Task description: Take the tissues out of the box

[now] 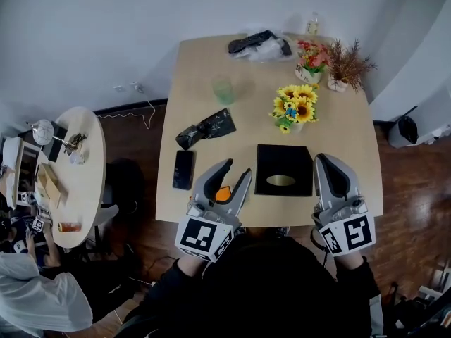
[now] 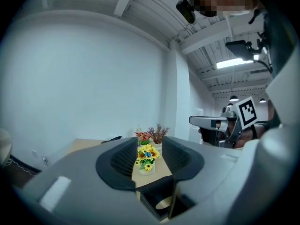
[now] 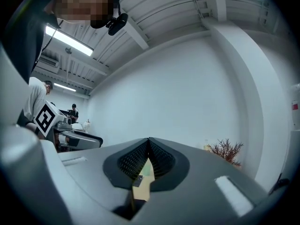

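A black tissue box (image 1: pixel 283 162) lies flat near the table's front edge, and pale tissue shows in its oval opening (image 1: pixel 280 181). My left gripper (image 1: pixel 235 169) hovers just left of the box, its jaws a little apart with nothing between them. In the left gripper view the box (image 2: pixel 151 197) sits below the jaws' gap. My right gripper (image 1: pixel 328 159) is held just right of the box, shut and empty. The right gripper view shows its tips meeting (image 3: pixel 149 144).
Sunflowers in a vase (image 1: pixel 296 106) stand behind the box. A black phone (image 1: pixel 183 169), a crumpled black bag (image 1: pixel 206 127) and a green cup (image 1: pixel 223 89) lie to the left. Two small flower pots (image 1: pixel 311 60) and a bagged black item (image 1: pixel 257 44) sit at the far edge. A round side table (image 1: pixel 88 182) stands at the left.
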